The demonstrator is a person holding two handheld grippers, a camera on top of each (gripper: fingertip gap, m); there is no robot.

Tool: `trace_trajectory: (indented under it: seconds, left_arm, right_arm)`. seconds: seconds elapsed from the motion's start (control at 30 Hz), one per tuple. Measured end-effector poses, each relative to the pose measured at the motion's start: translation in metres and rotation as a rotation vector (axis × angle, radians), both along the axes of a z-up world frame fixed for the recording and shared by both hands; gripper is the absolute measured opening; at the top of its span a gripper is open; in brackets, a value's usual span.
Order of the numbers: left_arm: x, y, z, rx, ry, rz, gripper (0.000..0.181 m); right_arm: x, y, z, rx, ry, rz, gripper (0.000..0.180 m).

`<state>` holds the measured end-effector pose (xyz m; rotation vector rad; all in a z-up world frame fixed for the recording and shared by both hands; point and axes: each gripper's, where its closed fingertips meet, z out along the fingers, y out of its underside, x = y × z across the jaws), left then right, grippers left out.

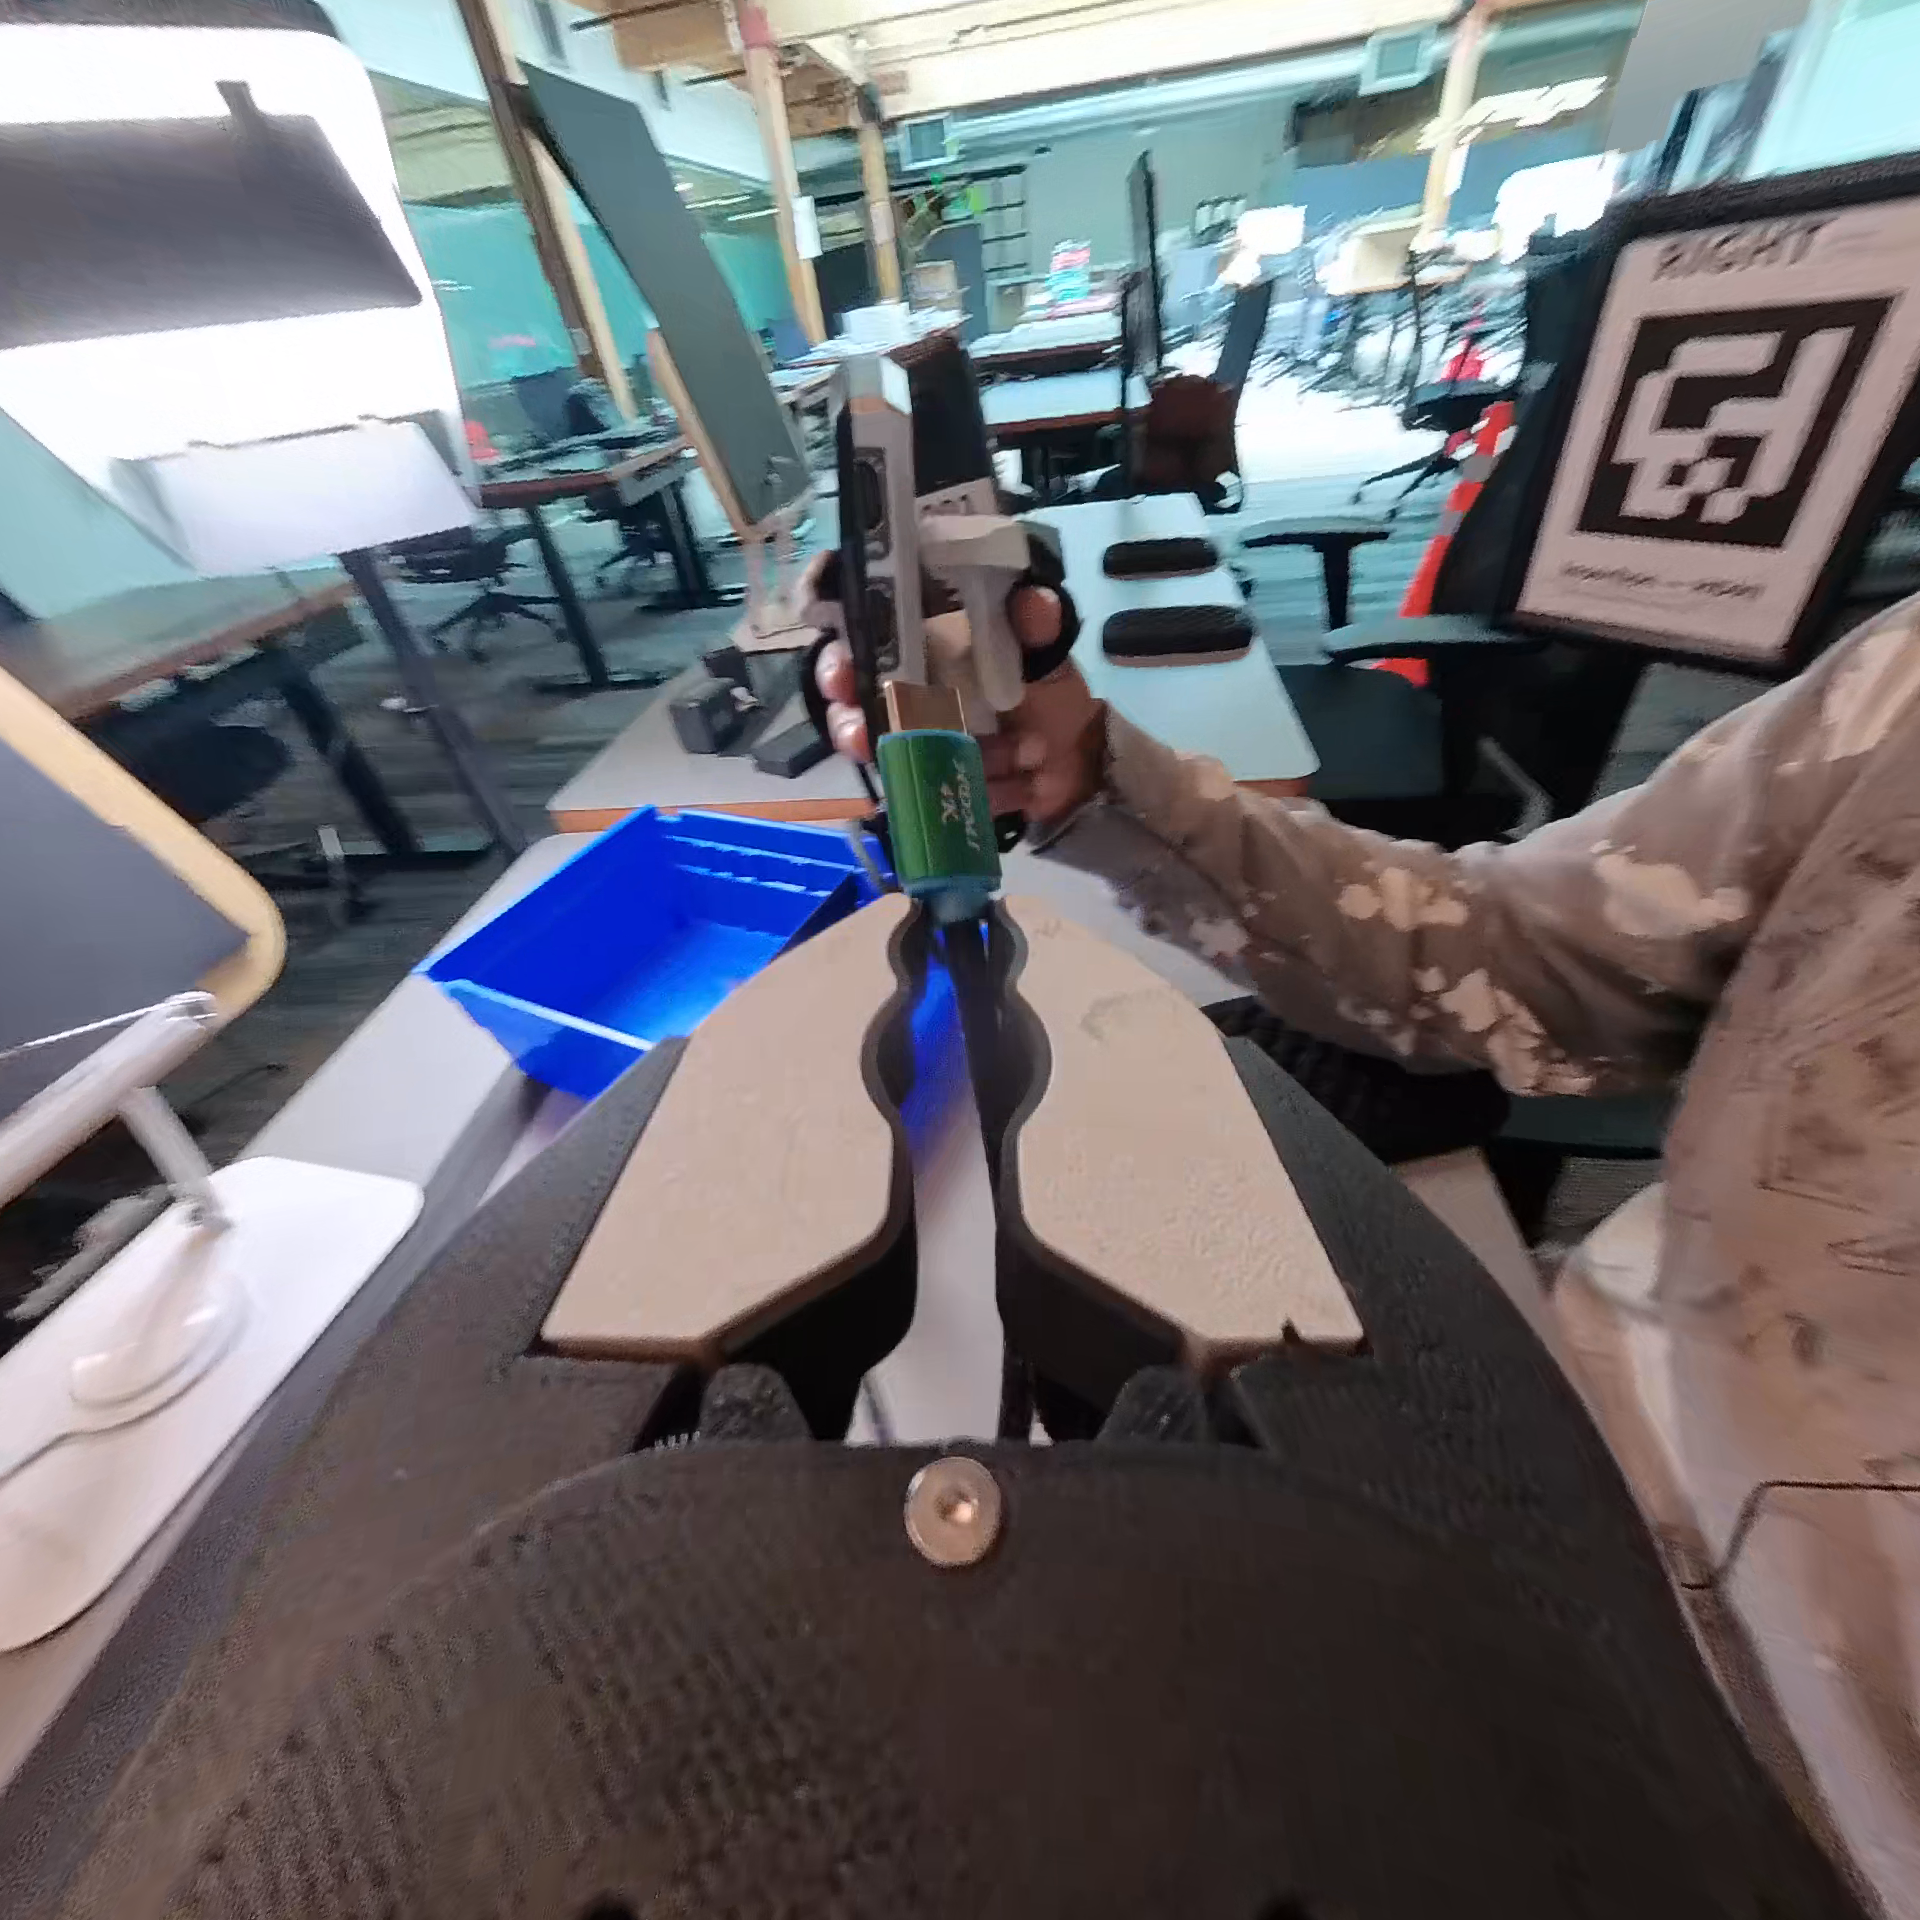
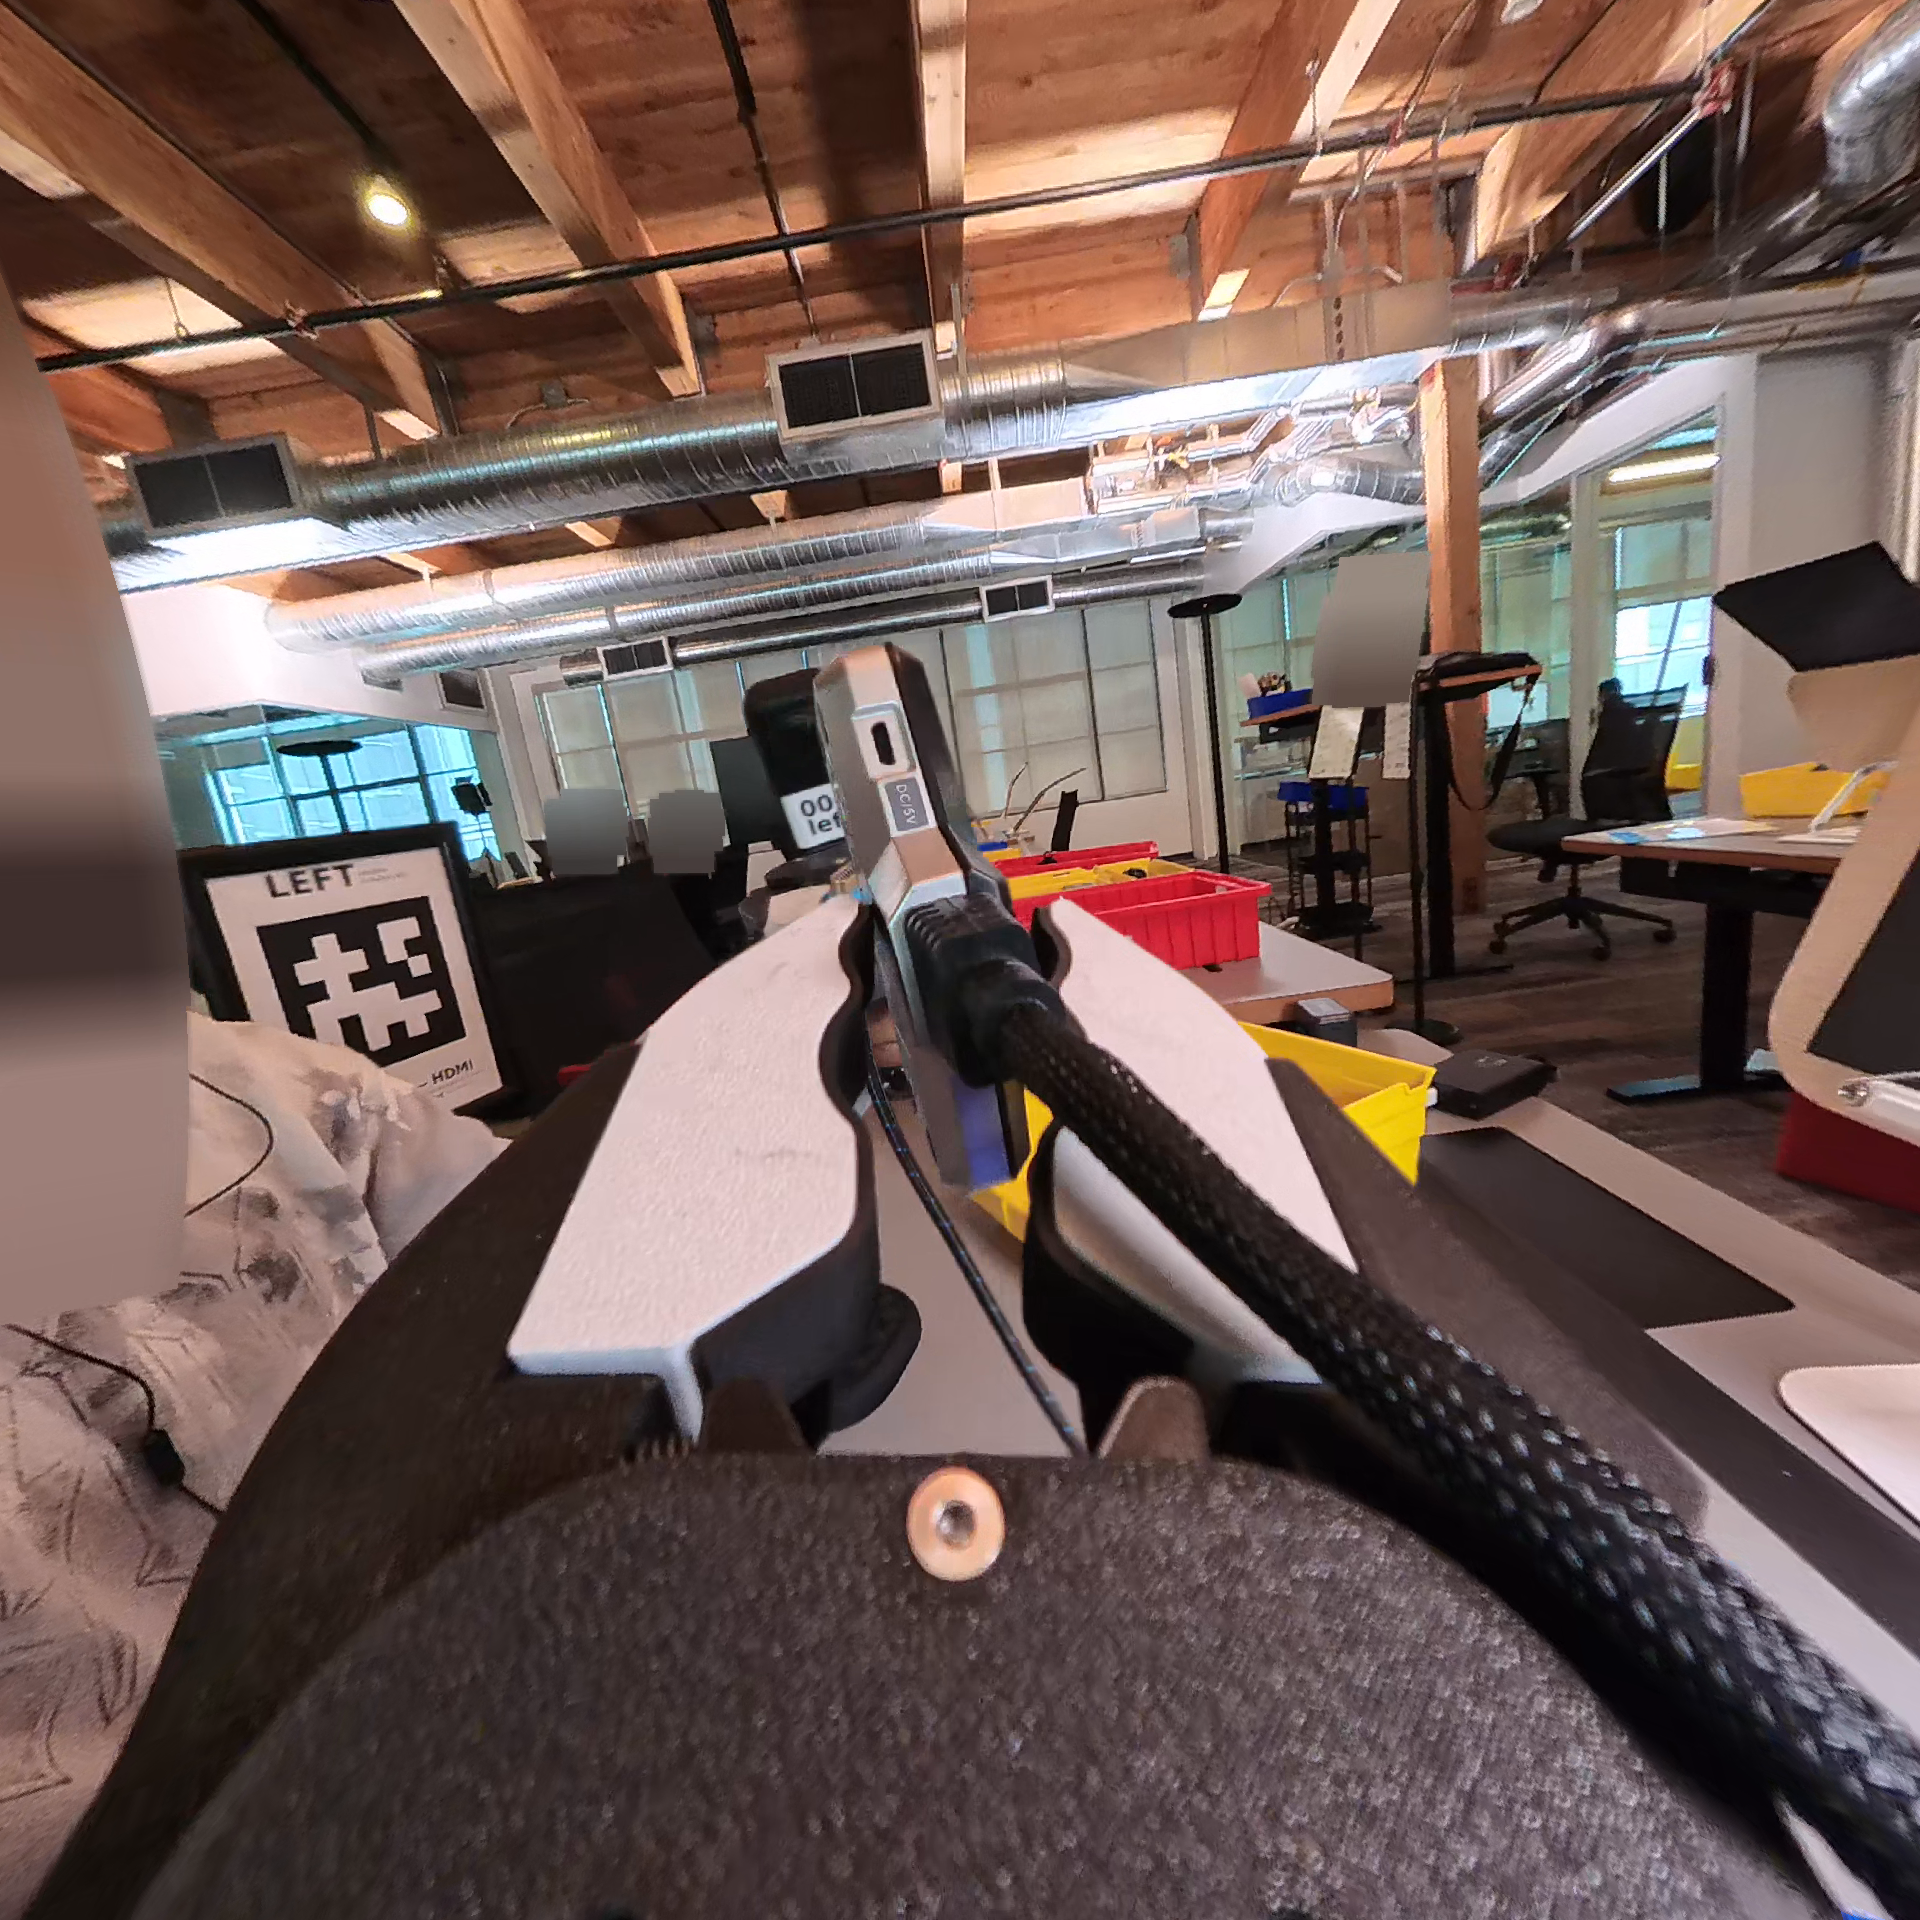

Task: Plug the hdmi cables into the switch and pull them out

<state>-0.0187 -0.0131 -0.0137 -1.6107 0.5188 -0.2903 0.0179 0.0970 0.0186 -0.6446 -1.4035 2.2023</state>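
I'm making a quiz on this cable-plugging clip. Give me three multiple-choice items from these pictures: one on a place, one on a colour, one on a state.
1. Where is the switch?
A. in the blue bin
B. held up by the right gripper
C. flat on the table

2. What colour is the plug ahead of the left gripper?
A. green
B. red
C. white

3. How is the black braided cable?
A. coiled on the desk
B. plugged into the switch
C. lying in a bin

Answers:
1 B, its fingers clamp the switch in mid-air.
2 A, the housing is green with a gold tip.
3 B, its black connector sits in the switch's side.
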Motion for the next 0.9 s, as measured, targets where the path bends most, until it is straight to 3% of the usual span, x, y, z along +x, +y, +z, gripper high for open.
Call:
trace_trajectory:
  seconds: [0.3,0.57,0.73,0.9]
  left_arm:
    - [-0.041,-0.004,0.003,0.093,0.441,0.379,0.011]
    - [-0.078,-0.041,0.07,0.375,0.879,0.737,0.011]
    - [-0.109,-0.072,0.107,0.443,0.959,0.903,0.011]
    - [-0.135,-0.09,0.105,0.358,0.945,0.957,0.01]
  right_arm:
    - [0.002,0.011,0.006,-0.034,0.013,-0.046,0.028]
    - [0.003,0.007,0.009,-0.033,0.02,-0.052,0.028]
    - [0.005,0.006,0.012,-0.033,0.027,-0.05,0.028]
    - [0.006,0.002,0.013,-0.022,0.031,-0.044,0.028]
